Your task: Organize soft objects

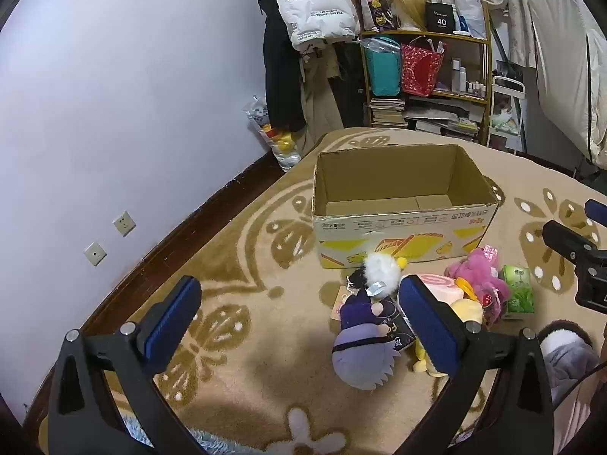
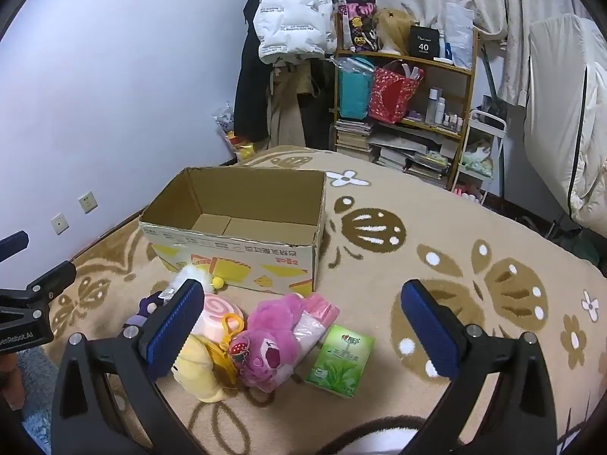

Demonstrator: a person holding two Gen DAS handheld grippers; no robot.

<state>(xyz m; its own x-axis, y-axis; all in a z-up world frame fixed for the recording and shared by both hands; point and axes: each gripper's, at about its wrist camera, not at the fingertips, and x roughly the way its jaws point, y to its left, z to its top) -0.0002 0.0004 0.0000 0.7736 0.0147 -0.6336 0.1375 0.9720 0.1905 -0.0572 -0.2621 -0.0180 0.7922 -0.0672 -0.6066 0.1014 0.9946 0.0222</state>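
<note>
An open empty cardboard box [image 1: 402, 223] [image 2: 242, 250] stands on the patterned rug. In front of it lies a heap of soft things: a purple-haired doll [image 1: 362, 345], a white fluffy toy [image 1: 381, 271], a pink plush bear [image 2: 271, 335] [image 1: 480, 276], a yellow plush [image 2: 199, 373], a pink swirl cushion [image 2: 216, 316] and a green tissue pack [image 2: 341, 360] [image 1: 519, 292]. My left gripper [image 1: 299, 318] is open and empty, above the rug left of the heap. My right gripper [image 2: 303, 322] is open and empty, above the bear and tissue pack.
The beige rug [image 2: 474, 265] covers the floor. A cluttered shelf [image 2: 409, 113] with bags, books and bottles stands behind, with coats [image 2: 292, 15] hanging to its left. A wall [image 1: 114, 94] with sockets runs along the left. A plastic bag [image 1: 273, 132] sits by the wall.
</note>
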